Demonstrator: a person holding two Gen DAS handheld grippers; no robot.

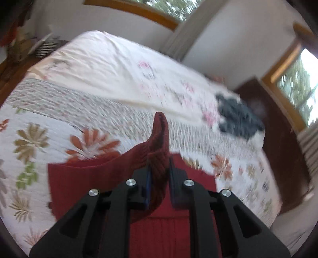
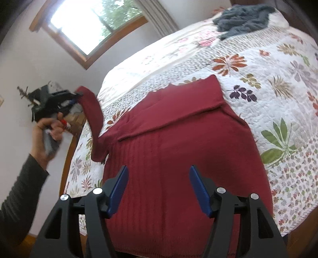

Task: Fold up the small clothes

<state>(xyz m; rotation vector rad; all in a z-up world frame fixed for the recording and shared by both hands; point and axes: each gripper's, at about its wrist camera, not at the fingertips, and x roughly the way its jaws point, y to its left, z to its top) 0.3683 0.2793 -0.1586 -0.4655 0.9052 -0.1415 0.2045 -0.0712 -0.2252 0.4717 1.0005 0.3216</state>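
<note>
A dark red ribbed knit sweater (image 2: 174, 150) lies flat on the floral quilted bed (image 2: 268, 83). The left hand-held gripper (image 1: 159, 168) pinches its lifted sleeve (image 1: 157, 150); only the right wrist view shows the right hand-held gripper (image 2: 158, 188) spread wide above the body. A crumpled grey-blue garment (image 2: 242, 18), blurred in the left view, sits near the headboard.
</note>
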